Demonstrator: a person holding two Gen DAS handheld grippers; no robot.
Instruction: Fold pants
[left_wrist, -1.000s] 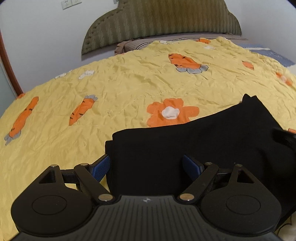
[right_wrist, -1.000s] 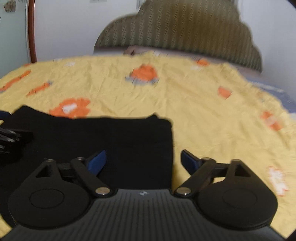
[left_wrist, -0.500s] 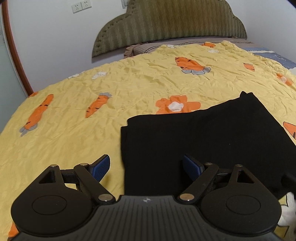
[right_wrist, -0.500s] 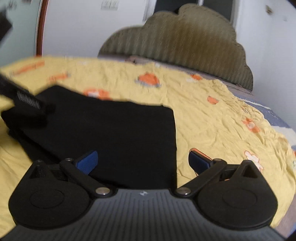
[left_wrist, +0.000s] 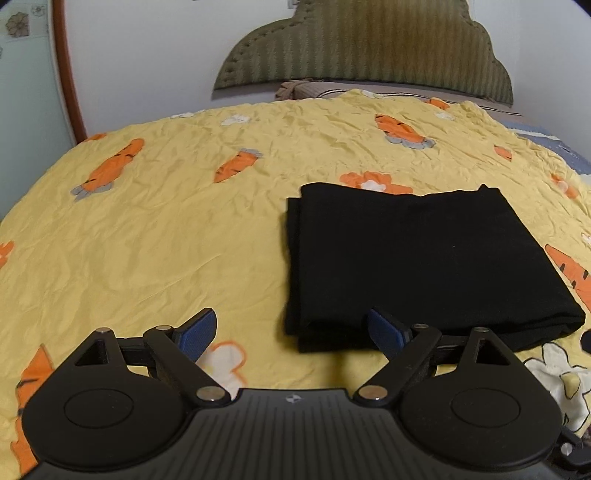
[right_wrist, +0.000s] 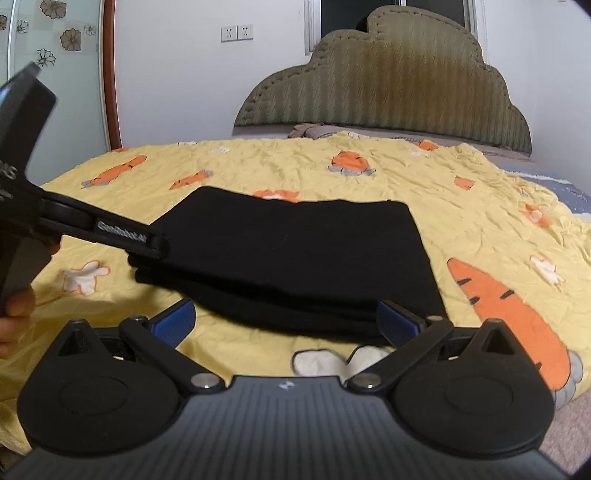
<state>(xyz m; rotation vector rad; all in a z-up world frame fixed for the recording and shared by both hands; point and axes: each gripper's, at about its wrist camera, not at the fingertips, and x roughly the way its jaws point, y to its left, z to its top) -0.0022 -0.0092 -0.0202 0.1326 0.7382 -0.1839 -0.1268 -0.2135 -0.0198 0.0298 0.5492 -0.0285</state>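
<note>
Looking at it from beside the bed, here's my take:

pants: the black pants (left_wrist: 424, 258) lie as a compact stacked rectangle on the yellow carrot bedspread (left_wrist: 166, 229), toward the near right part of the bed. Layers show along the near edge and the left edge.

fold state: looks basically done to me. Top face is flat, corners roughly square, only a thin lip of lower layer peeking out on the left side.

left gripper: the left gripper (left_wrist: 291, 330) has its blue pads spread wide with nothing between them, hovering just near of the pants' near left corner. From the right wrist view it reaches in from the left, with its tip over the left edge of the stack; whether it touches the cloth I can't tell.

right gripper: the right gripper (right_wrist: 286, 317) is also spread wide and empty, sitting just near of the stack's near edge, not on the cloth.

step in hand: my guess is it's the final tidy and back-off.

how to do it well: lift both tools straight away without dragging a pad across the top layer, since that soft knit will slide and skew the stack. If that left lip bugs you, nudge it in from the side with a closed tip instead of pinching.

risk: snagging the near edge while pulling back, which could peel the top layer open.

headboard: the padded olive headboard (left_wrist: 369, 48) sits at the far end, well apart from everything.
</note>
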